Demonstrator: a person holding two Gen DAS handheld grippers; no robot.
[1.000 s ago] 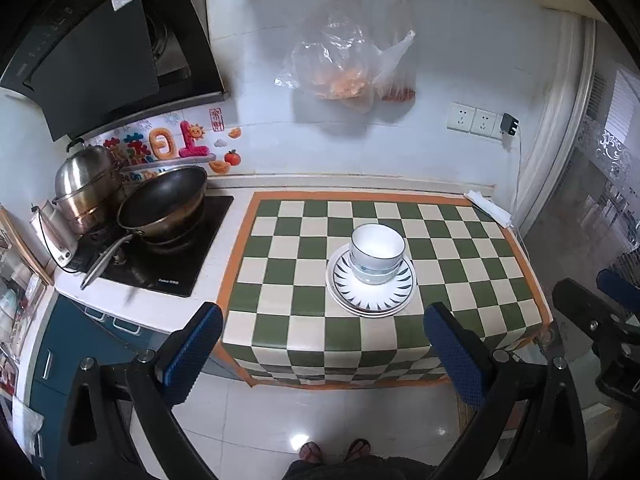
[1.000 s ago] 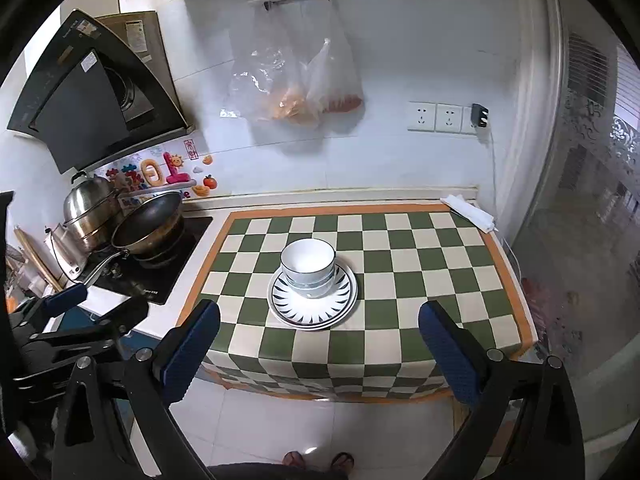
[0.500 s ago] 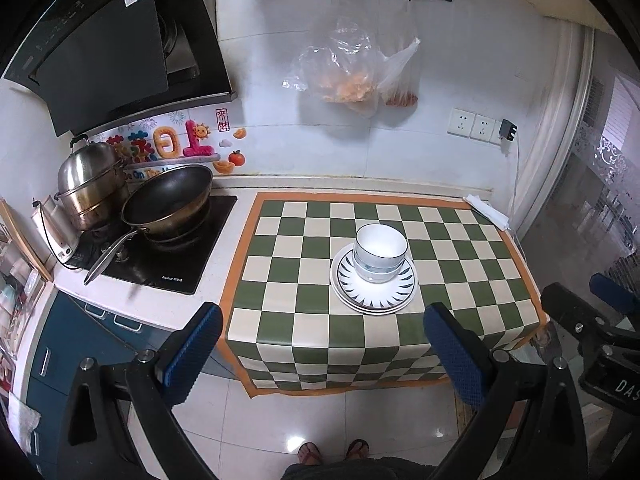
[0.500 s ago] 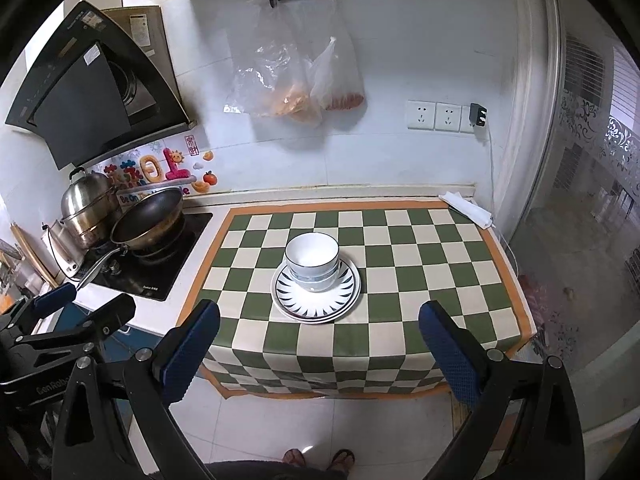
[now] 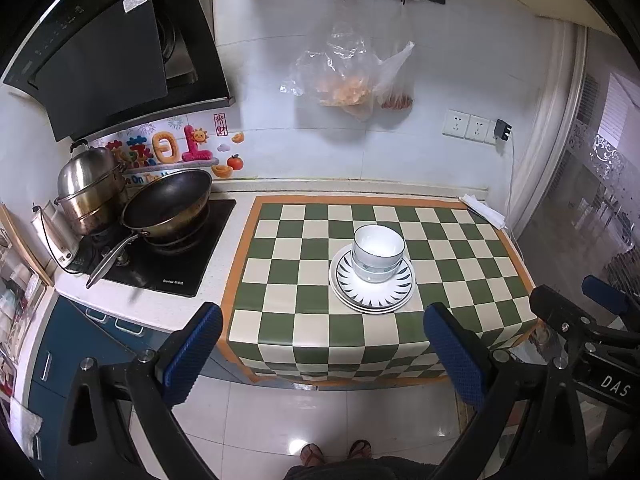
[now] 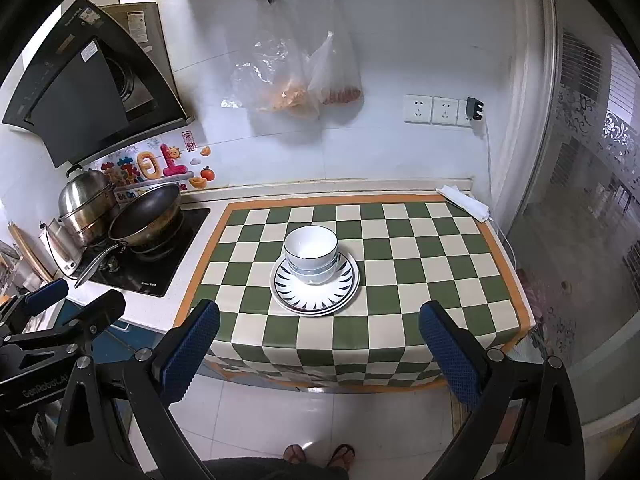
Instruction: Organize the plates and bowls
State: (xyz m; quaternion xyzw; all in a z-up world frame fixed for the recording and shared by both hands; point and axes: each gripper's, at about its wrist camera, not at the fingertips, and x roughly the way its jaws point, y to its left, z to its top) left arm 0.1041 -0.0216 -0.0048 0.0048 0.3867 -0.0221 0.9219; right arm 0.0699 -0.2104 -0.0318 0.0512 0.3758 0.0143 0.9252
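Observation:
White bowls are stacked on stacked white plates with a dark ray pattern, on the green-and-cream checked cloth. The same bowls and plates show in the right wrist view. My left gripper is open and empty, held back from the counter's front edge, above the floor. My right gripper is open and empty too, also back from the counter. Each gripper shows at the edge of the other's view.
A wok and a steel steamer pot stand on the black hob at left, under the range hood. Plastic bags hang on the wall. A folded white cloth lies at the counter's back right.
Both grippers have drawn back and up from the counter, so the table looks smaller and more floor shows. The bowls and plates have not moved.

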